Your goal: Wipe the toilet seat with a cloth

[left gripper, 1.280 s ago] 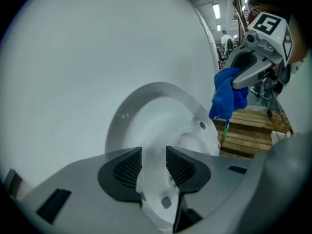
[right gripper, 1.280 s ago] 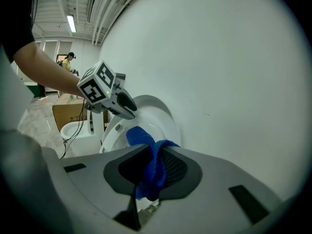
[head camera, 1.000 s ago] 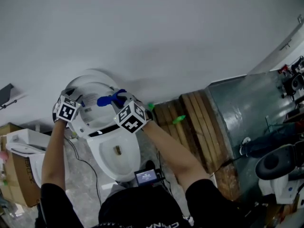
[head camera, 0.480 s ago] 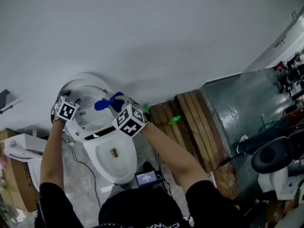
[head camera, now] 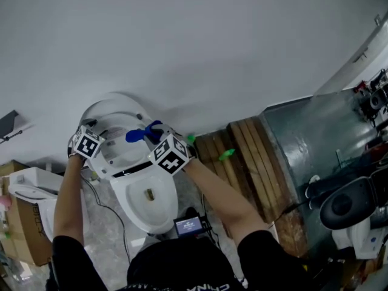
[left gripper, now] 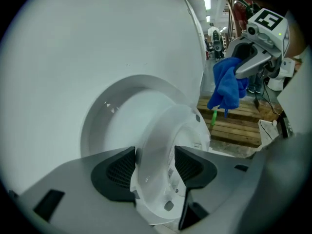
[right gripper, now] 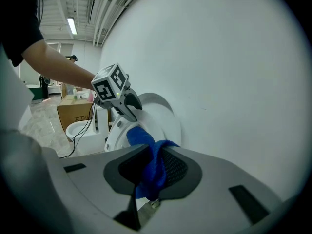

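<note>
Between the jaws of the left tool (left gripper: 155, 165) stands the rim of the seat (left gripper: 163, 126), tipped up on its hinge. Those jaws have just been opening and now stand wide, with the pads not pressing on the rim. Behind the seat, further from this tool, the lid (left gripper: 114, 113) leans against the white wall (head camera: 212, 41).

To the right of the left tool, and a little above it, the right tool (right gripper: 153, 167) is clamped on a blue cloth (left gripper: 226, 87). The cloth bunches between the jaws and hangs free, close to the seat; contact cannot be confirmed. Below both tools the bowl (head camera: 148, 199) lies open.

The step in hand appears to be the start of wiping: the seat is up, the left tool seems to be letting go of it, and the cloth is poised beside it. The next move likely calls for the right tool to press the cloth flat against the seat's face and sweep around the ring. The seat must stay up by itself, or the left tool must steady it.
</note>
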A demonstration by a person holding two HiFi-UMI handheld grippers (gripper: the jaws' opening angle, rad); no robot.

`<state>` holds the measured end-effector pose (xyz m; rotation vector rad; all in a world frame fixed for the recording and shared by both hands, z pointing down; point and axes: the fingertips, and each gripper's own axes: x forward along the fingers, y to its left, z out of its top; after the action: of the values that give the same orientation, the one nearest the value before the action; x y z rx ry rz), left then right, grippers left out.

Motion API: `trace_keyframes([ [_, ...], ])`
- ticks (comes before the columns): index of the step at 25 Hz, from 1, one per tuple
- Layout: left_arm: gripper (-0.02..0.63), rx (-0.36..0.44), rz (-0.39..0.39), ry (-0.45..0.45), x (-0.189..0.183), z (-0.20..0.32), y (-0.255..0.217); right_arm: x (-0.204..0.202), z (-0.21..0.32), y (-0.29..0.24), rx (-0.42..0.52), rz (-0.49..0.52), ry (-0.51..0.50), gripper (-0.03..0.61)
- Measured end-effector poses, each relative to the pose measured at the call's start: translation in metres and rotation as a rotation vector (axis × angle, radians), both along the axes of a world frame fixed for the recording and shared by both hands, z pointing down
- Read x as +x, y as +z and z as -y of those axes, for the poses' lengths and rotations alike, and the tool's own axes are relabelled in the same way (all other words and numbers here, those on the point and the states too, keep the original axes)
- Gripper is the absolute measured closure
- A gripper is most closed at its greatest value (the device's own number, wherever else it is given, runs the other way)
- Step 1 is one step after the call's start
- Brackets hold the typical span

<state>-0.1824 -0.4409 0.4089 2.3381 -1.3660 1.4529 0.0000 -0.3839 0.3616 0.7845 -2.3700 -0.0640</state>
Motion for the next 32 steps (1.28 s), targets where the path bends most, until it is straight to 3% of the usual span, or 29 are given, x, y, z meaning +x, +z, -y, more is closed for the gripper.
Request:
trace_keyframes([
  [5,0.361,0.008,-0.016,0.057,0.011,-0.031,-0.009,-0.009,-0.013,-0.003,-0.005,0.010,-0.005,0.509],
  [8,0.402,0.021,-0.029,0.091,0.014,-0.050,-0.014,-0.015,-0.021,-0.004,-0.004,0.011,-0.006,0.509],
  [11,0.453,-0.012,-0.076,0.118,0.017,-0.072,-0.015,-0.022,-0.031,-0.005,0.001,0.006,-0.006,0.509],
  [15,0.453,-0.072,-0.120,0.199,0.029,-0.109,-0.009,-0.029,-0.049,-0.003,0.000,0.001,0.008,0.509],
  [18,0.459,-0.047,-0.116,0.258,0.038,-0.135,-0.006,-0.029,-0.067,0.000,-0.006,0.001,0.027,0.509],
  [24,0.472,-0.023,-0.101,0.354,0.056,-0.186,0.003,-0.017,-0.107,0.011,-0.031,0.027,0.093,0.509],
  [32,0.472,-0.063,-0.107,0.378,0.083,-0.249,0.029,0.014,-0.157,0.030,-0.082,0.035,0.127,0.509],
])
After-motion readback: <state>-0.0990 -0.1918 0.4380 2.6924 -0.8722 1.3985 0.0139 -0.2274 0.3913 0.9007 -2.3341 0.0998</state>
